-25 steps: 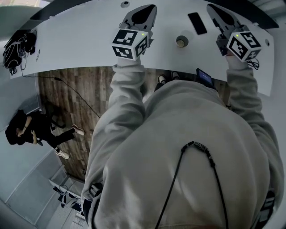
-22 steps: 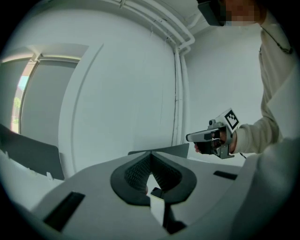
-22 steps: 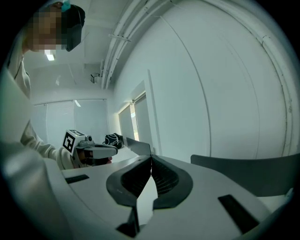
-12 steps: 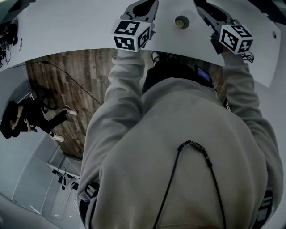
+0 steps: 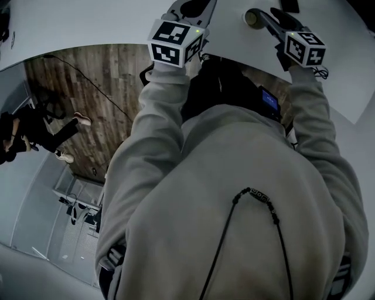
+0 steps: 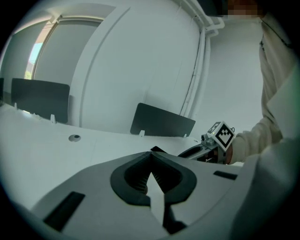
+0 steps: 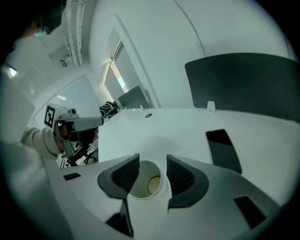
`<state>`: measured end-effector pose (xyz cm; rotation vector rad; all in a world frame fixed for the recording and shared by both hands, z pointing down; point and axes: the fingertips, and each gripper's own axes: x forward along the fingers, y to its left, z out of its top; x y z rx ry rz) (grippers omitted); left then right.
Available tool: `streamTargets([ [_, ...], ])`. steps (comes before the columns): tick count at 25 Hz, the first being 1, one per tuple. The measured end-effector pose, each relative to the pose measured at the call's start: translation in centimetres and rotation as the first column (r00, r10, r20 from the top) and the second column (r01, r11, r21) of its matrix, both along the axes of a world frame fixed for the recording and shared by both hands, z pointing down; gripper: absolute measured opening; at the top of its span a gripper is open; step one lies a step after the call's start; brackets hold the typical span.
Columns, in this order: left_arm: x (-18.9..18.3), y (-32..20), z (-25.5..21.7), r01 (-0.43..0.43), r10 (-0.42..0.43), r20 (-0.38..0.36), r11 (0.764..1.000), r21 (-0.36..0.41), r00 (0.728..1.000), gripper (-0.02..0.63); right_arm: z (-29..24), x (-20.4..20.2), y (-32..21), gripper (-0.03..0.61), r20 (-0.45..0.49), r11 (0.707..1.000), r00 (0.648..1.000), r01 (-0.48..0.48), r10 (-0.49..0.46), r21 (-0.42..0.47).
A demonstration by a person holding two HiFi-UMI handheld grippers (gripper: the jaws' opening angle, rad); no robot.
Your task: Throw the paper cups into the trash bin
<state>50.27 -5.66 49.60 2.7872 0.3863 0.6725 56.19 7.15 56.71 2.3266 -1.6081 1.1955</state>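
Lowered both grippers toward the white table over the last second, and reached further across it in the head view. Brought the right gripper up to the paper cup, which earlier stood alone between the two tools. Just been opening the right jaws: now standing apart, ribbed pads on either side of the cup and not pressing on it. Looking down into the cup's mouth in the right gripper view, with the cup upright on the table top just past the pads. Holding the left gripper closed, tips meeting and nothing between them, off to the cup's left and apart from it.

Working close to the table's near edge, which curves under both wrists with the wooden floor below. Plenty of bare white top ahead of the cup and between the two tools. Only a dark flat phone lying to the right of the cup, clear of the jaws, then a small round grommet further out and dark upright panels along the far side
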Motion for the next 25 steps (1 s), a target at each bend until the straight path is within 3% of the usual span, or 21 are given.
streamTargets([
  [4, -1.1, 0.4, 0.6, -0.006, 0.006, -0.006, 0.998, -0.057, 1.0, -0.005, 1.8, -0.4, 0.4, 0.158, 0.003, 0.999, 1.0, 0.006, -0.006, -0.034],
  [12, -1.9, -0.1, -0.3, 0.003, -0.004, -0.013, 0.997, -0.081, 1.0, -0.005, 2.8, -0.6, 0.7, 0.151, -0.004, 0.994, 1.0, 0.021, -0.021, -0.111],
  [14, -2.0, -0.1, -0.2, 0.001, -0.002, -0.012, 0.997, -0.076, 1.0, -0.005, 3.1, -0.7, 1.0, 0.05, -0.032, 0.988, 0.999, 0.028, -0.034, -0.149],
  [15, -2.0, -0.1, -0.2, 0.001, -0.002, -0.011, 0.997, -0.073, 1.0, -0.005, 3.0, -0.8, 1.1, 0.047, -0.038, 0.987, 0.999, 0.032, -0.038, -0.157],
  [25, -2.1, -0.8, -0.6, 0.016, -0.017, -0.016, 0.999, -0.052, 1.0, -0.005, 0.7, -1.3, 0.6, 0.043, -0.065, 0.99, 0.996, 0.055, -0.064, -0.132],
])
